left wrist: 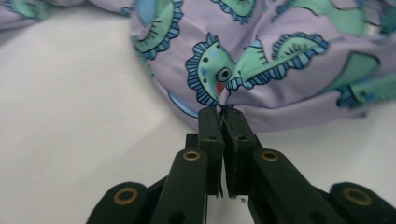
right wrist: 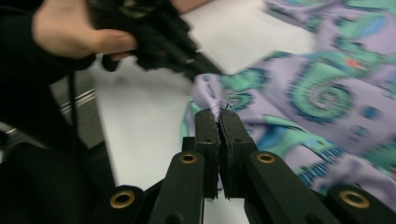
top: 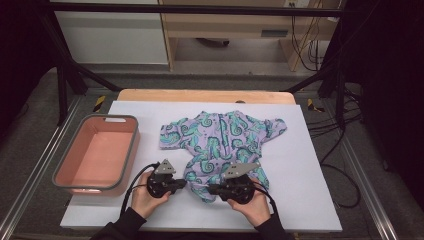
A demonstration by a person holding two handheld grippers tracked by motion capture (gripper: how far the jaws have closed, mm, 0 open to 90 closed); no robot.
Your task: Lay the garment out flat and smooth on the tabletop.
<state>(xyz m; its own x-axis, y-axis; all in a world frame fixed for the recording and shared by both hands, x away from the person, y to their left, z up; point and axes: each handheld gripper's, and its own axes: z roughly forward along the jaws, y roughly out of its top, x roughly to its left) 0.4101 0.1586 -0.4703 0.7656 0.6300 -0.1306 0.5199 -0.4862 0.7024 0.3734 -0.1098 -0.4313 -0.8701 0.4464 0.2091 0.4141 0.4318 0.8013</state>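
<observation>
While both tools pinch the near hem of the seahorse-print romper (top: 223,145), which lies flat at the centre of the frame on the white table (top: 300,200), the fold should go evenly. The left tool (left wrist: 220,111) is pressed together on a bunch of fabric; the right tool (right wrist: 217,113) nips another bit of hem. I judge that lifting both at the same height and carrying the edge toward the collar avoids skew. The pink bin (top: 60,170) waits at left.
</observation>
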